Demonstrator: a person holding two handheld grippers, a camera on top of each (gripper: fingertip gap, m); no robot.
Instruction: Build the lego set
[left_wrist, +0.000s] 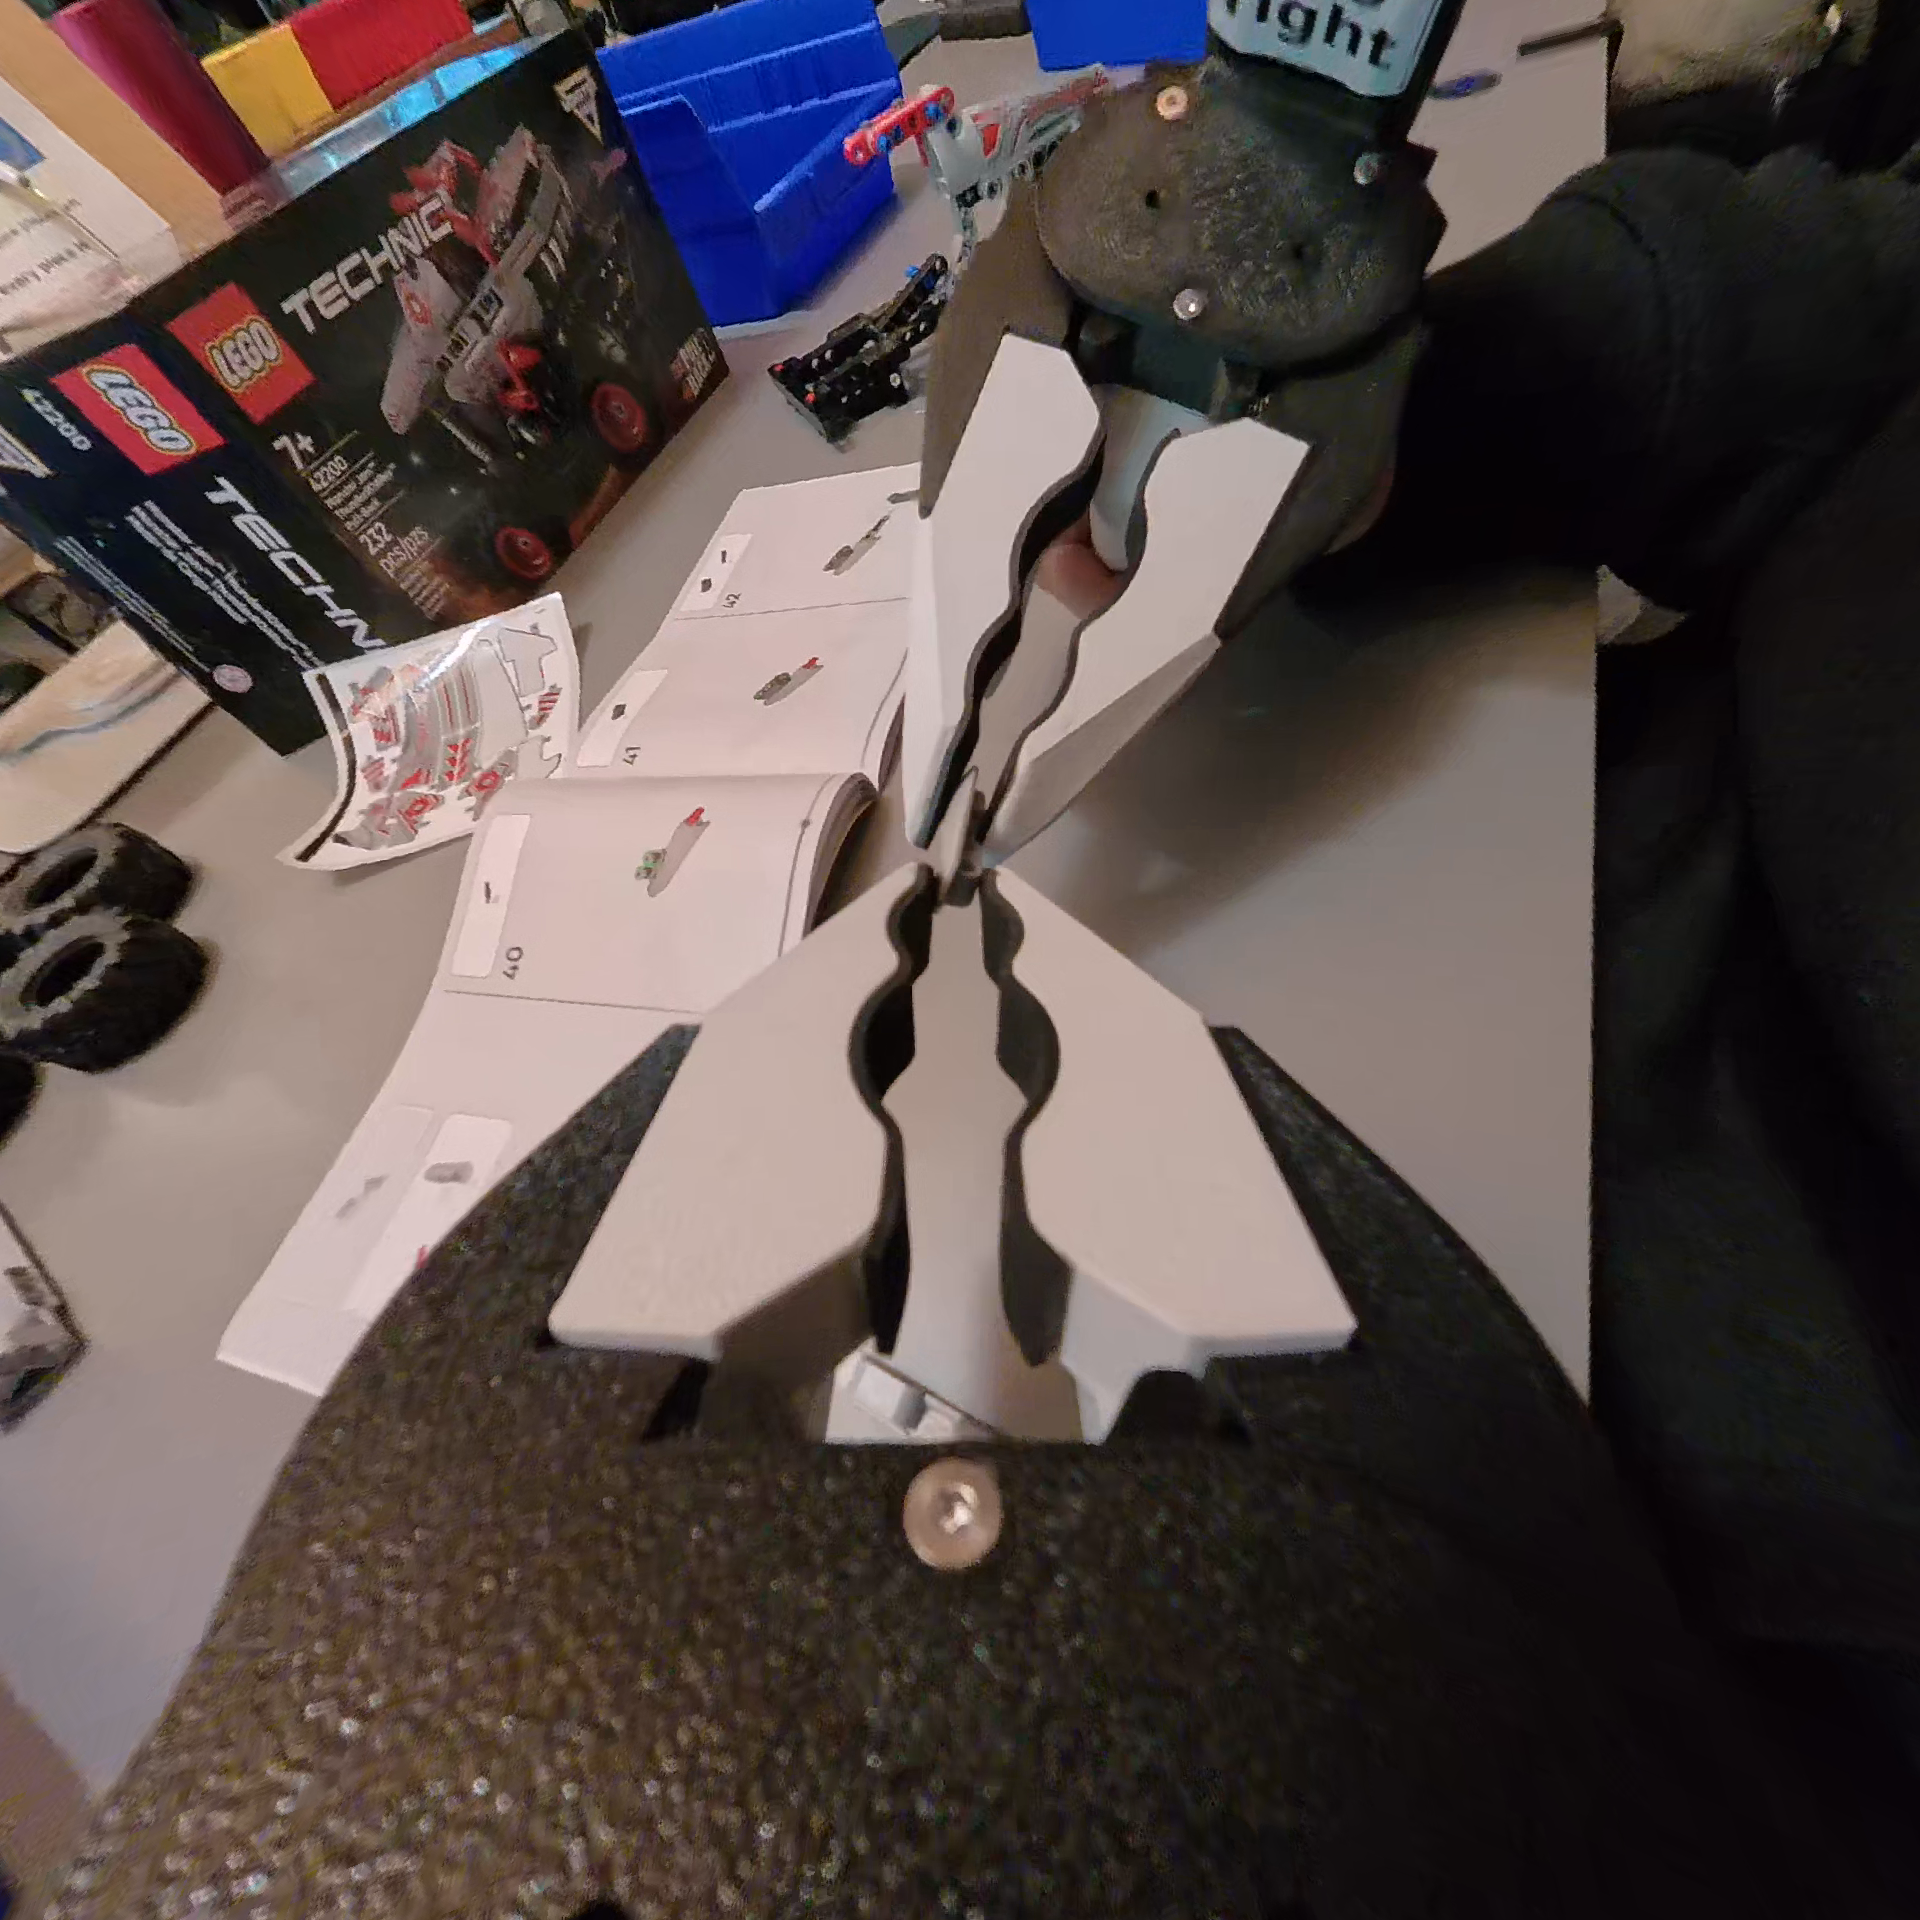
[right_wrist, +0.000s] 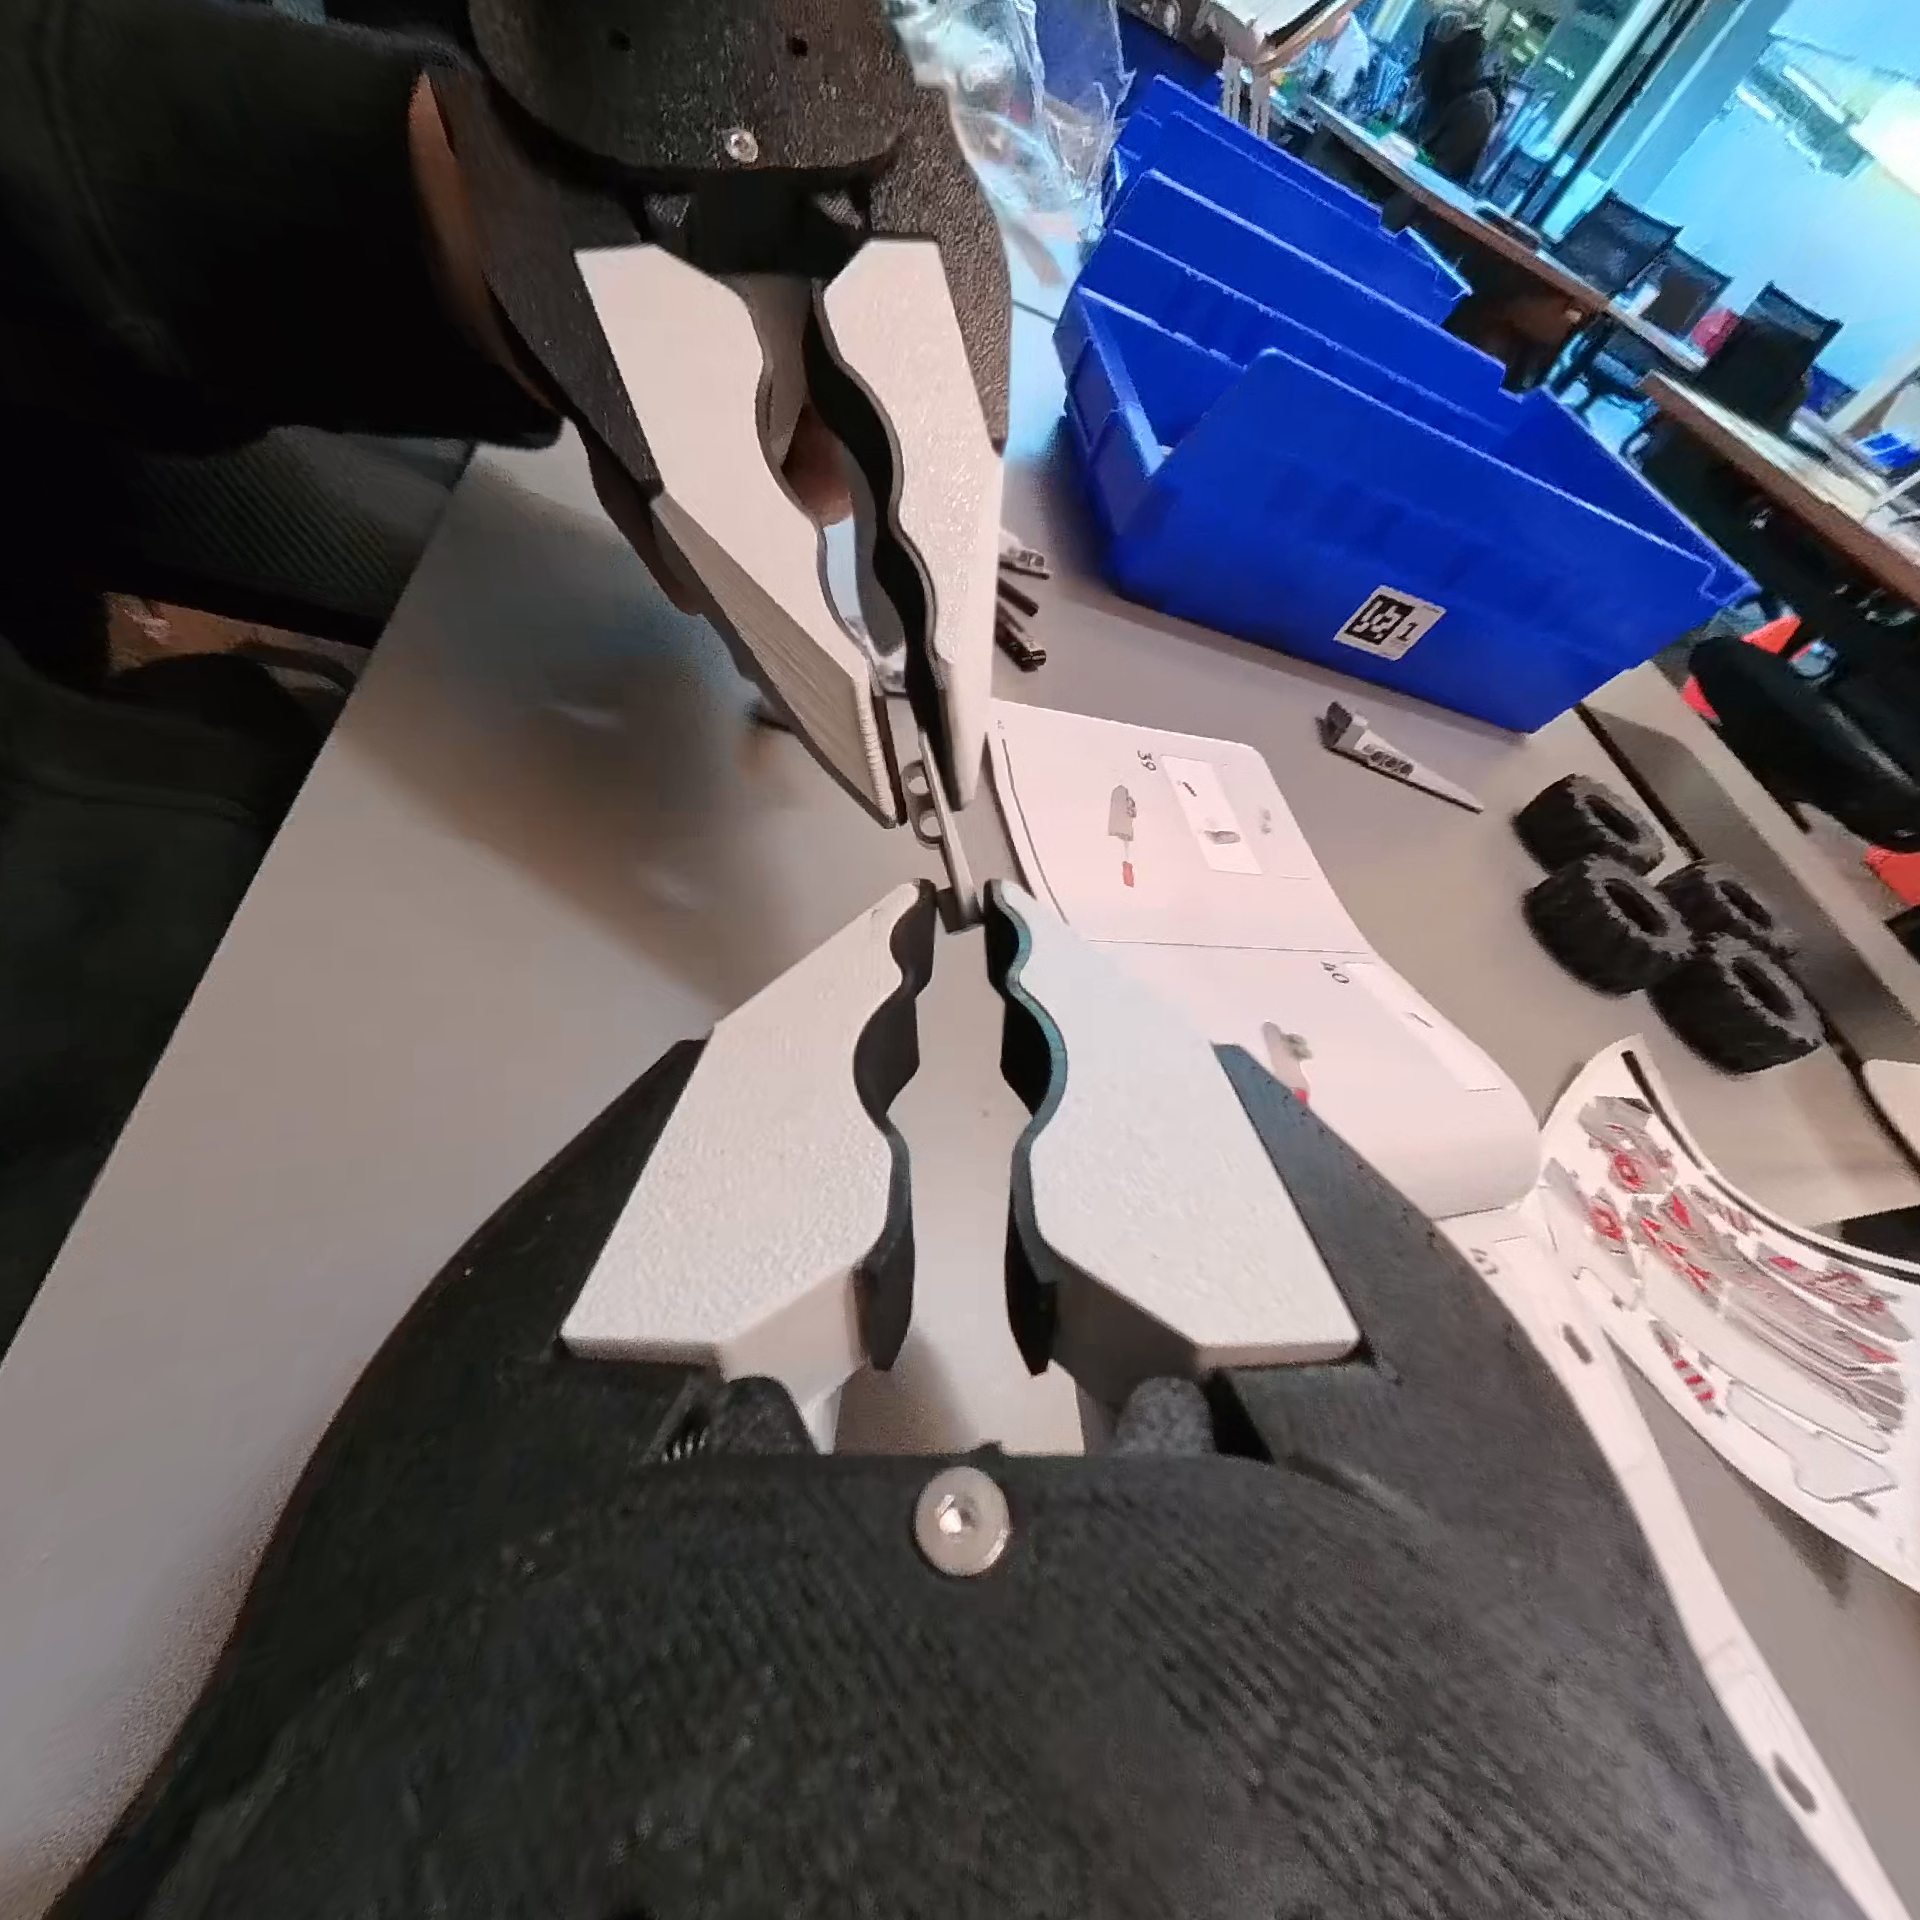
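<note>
- L tool (left_wrist: 958, 883) & R tool (right_wrist: 961, 904) tip-to-tip above counter (left_wrist: 1299, 935), both pinching one small grey lego beam (right_wrist: 951, 831).
- Open manual (left_wrist: 665, 862) just beyond.
- Tyres (right_wrist: 1673, 935), blue bin (right_wrist: 1403, 520), lego box (left_wrist: 416, 364) farther back.

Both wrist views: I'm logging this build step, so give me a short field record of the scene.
left gripper: shut on grey lego beam
right gripper: shut on the same beam's other end
grey lego beam: held between both tips, above the table
instruction booklet: open on the table
black tyres: clustered beside booklet
blue bins: behind booklet
</note>
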